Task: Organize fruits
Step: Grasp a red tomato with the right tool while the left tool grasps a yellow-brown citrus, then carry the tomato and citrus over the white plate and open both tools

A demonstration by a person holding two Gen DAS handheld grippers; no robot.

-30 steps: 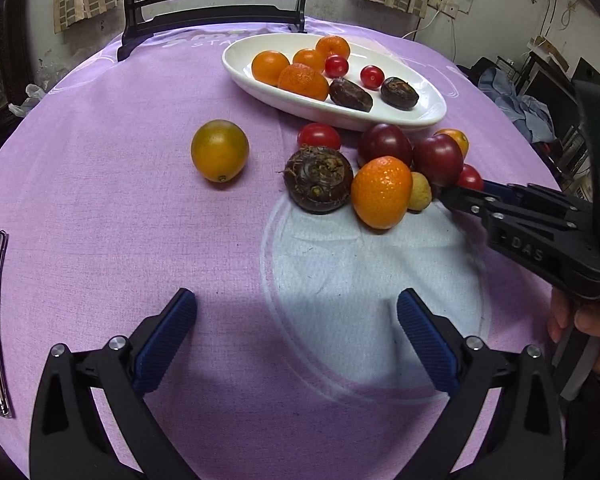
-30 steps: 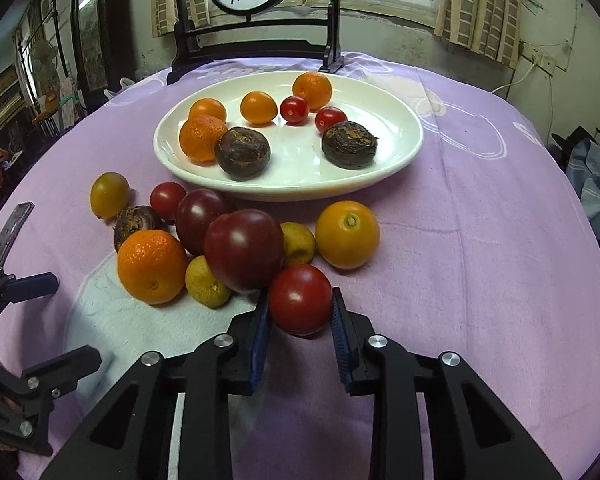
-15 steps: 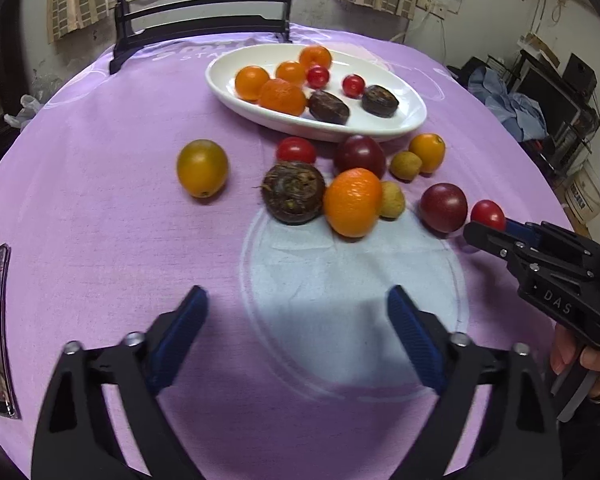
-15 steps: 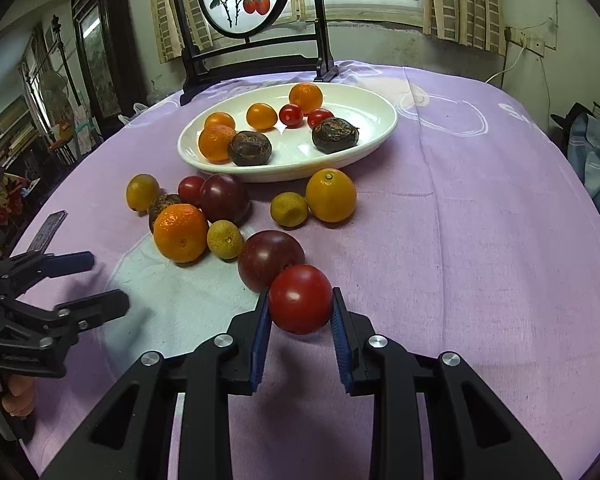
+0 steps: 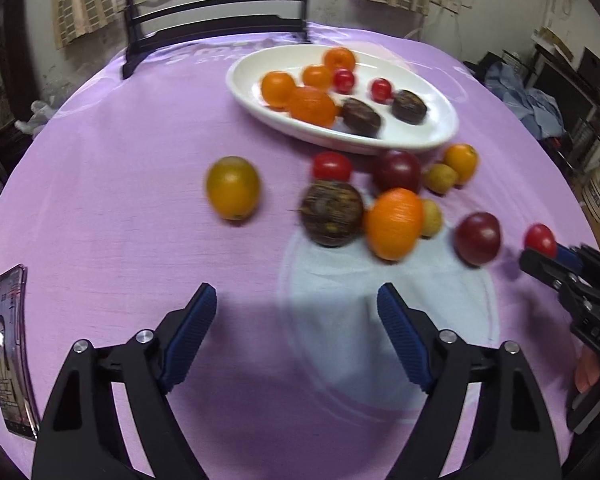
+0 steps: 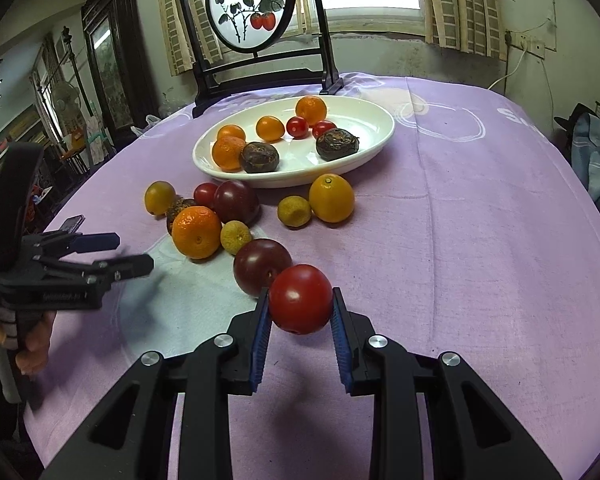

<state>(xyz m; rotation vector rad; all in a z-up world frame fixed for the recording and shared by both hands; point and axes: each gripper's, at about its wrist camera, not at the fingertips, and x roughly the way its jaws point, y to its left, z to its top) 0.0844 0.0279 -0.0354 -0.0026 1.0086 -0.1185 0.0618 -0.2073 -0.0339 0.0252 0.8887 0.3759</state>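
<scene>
Fingers of my right gripper [image 6: 300, 316] clamp one glossy round red tomato [image 6: 300, 304], lower centre; left gripper [image 5: 296, 320] fingers apart. Eight fruits fill the white oval plate [image 6: 376, 136].

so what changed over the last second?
The right gripper, shut on the red tomato, pulled it back out of the pile and lifted it off the cloth. A dark plum rolled out after it. The left gripper stays open; the plate looks unchanged.
</scene>
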